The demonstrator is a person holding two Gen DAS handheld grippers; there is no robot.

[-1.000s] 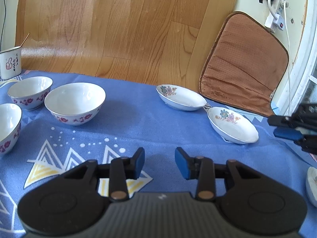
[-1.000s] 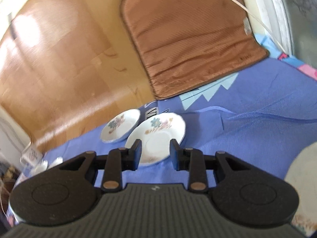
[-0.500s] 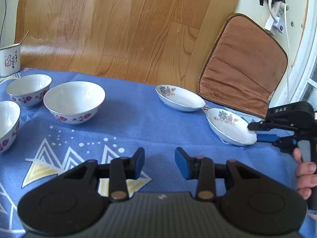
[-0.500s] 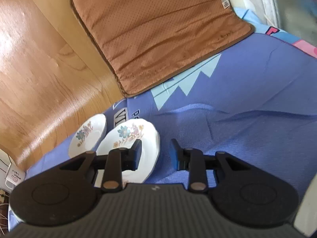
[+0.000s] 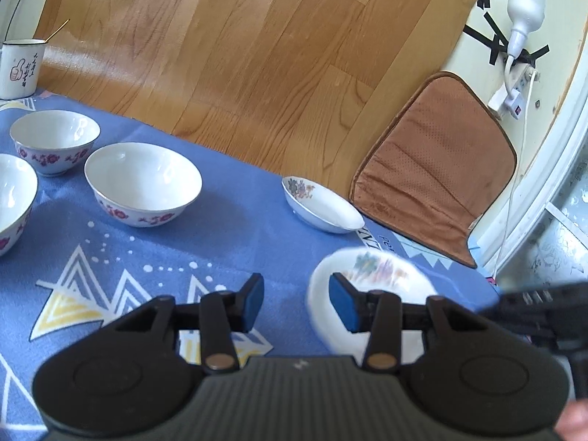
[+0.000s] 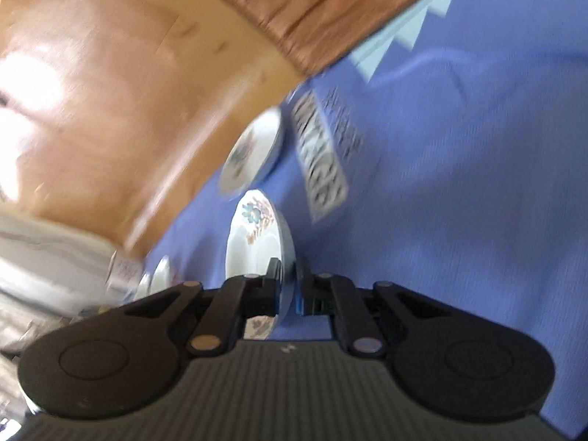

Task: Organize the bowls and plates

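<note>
While the right gripper [image 6: 287,286] pinched the near rim of a flowered plate [image 6: 257,235], its jaws had just closed down on that rim and the plate stood on edge between them in the right wrist view. From the left wrist view the same plate [image 5: 371,279] showed blurred, just beyond the left gripper [image 5: 296,303], with the right gripper's dark body at the right edge. The left gripper's jaws had just widened a little and stood partly apart with nothing between them, above the blue cloth [image 5: 235,228]. A second flowered plate [image 5: 321,205] lay on the cloth further off, near a brown cushion [image 5: 433,169]. Three white bowls with red flowers sat to the left: a large bowl [image 5: 143,183], a small bowl [image 5: 55,139] behind it, and another bowl [image 5: 13,198] cut off by the edge. A white mug [image 5: 20,68] stood at the far left corner, by the wooden floor [image 5: 235,44].
</note>
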